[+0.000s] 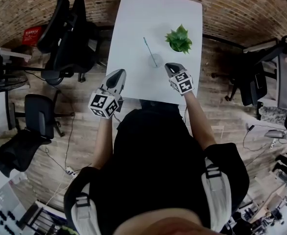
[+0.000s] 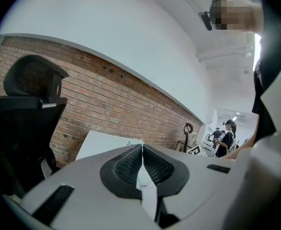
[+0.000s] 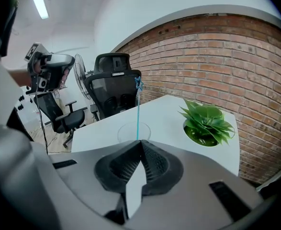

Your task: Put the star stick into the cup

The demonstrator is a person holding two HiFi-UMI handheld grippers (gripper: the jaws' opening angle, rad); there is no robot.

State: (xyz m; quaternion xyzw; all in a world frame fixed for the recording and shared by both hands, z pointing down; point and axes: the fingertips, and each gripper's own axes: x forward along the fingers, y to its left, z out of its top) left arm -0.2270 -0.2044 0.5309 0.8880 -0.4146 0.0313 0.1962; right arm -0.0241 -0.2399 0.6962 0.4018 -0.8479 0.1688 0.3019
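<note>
The left tongs (image 2: 142, 150) and right tongs (image 3: 140, 145) are both pressed fully together, gripping nothing. The stick (image 3: 138, 110) stands in the cup (image 3: 129, 131) on the worktop (image 1: 133, 23), just ahead of the right tongs.

potted plant (image 1: 179, 39) just right of cup (image 1: 155, 60), table (image 1: 128, 43) open leftward

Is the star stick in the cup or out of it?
In. The stick rises out of the clear cup, star end up.
</note>
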